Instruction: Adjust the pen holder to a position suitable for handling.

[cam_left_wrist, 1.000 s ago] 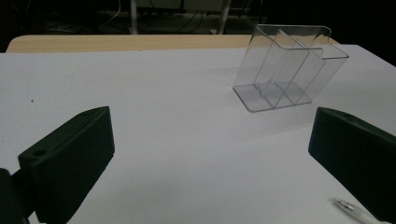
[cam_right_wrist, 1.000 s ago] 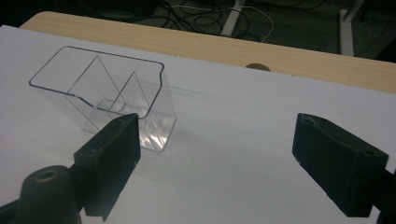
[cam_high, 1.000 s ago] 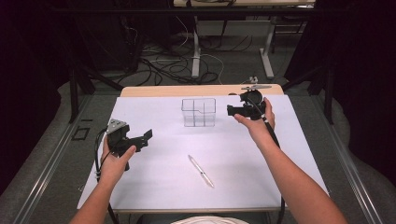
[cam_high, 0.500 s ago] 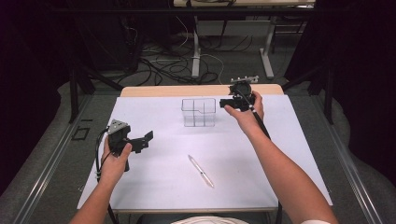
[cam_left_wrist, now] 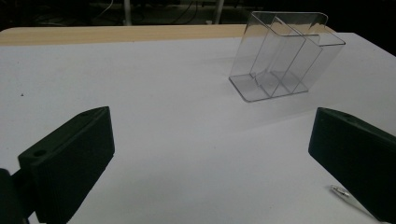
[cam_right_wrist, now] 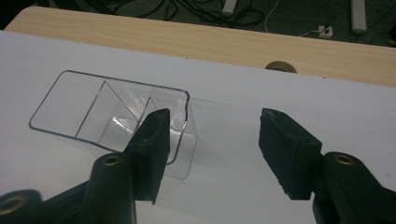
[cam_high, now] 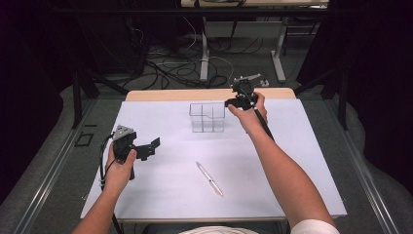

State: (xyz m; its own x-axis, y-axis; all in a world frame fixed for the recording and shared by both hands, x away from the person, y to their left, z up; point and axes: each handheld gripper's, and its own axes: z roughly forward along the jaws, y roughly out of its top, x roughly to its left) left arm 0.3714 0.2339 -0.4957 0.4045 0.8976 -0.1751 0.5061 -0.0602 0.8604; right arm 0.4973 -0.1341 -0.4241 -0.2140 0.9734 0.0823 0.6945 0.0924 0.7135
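A clear, light, rigid plastic divided organiser box (cam_high: 207,117) stands mid-worktop (cam_high: 292,161). Right tongs (cam_high: 233,102), just closing yet empty, hover beside its slippery rim; left tongs (cam_high: 152,146) gape wide.

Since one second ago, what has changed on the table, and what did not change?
The right gripper has moved leftward in the high view, up to the right end of the clear divided holder. Its jaws have just been closing, but nothing is gripped yet; in the right gripper view one jaw hangs over the holder's end wall. The left gripper, open, the holder and the pen kept their places.
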